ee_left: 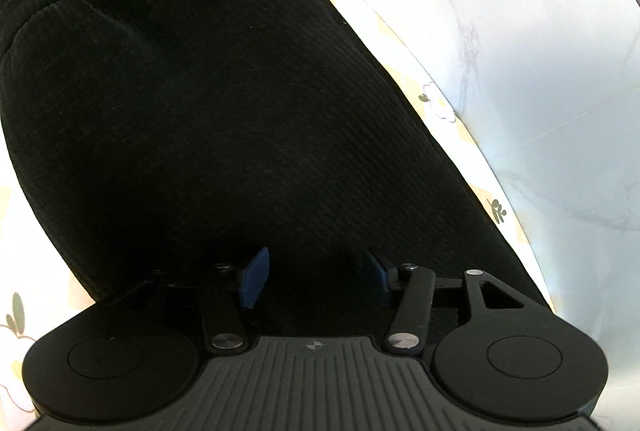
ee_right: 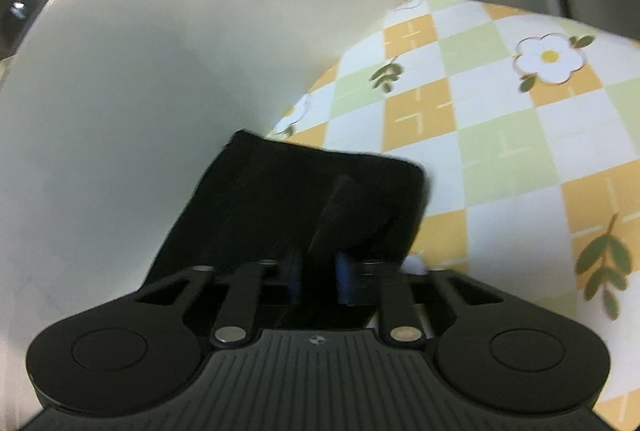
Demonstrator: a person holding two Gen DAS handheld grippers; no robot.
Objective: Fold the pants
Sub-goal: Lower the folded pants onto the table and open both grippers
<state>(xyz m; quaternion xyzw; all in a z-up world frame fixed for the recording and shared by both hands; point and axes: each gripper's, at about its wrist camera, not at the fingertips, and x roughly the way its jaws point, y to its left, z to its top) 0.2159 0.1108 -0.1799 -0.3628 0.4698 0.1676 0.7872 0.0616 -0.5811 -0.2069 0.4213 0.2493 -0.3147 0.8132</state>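
Nearest in the left wrist view, the left gripper (ee_left: 316, 277) sits with its blue pads (ee_left: 254, 277) spread wide apart, released, with the black pants (ee_left: 208, 103) lying under and between them but not pinched. The ribbed dark fabric fills most of that view, running away from the gripper across a checked cloth (ee_left: 436, 103) printed with flowers and leaves, and a seam or band crosses the fabric near its far end. Past the cloth's edge on the right is a pale marbled floor (ee_left: 520, 31). In the right wrist view, the right gripper (ee_right: 318, 277) has its blue pads (ee_right: 345, 277) close together, clenched on a raised fold of the pants (ee_right: 280, 199). That end of the garment hangs at the cloth's edge, partly over the pale floor (ee_right: 140, 71) on the left. Farther off, the checked cloth (ee_right: 500, 135) in orange, green and white spreads to the right, with a white flower (ee_right: 550, 57) printed near its far side. The right view is somewhat blurred.
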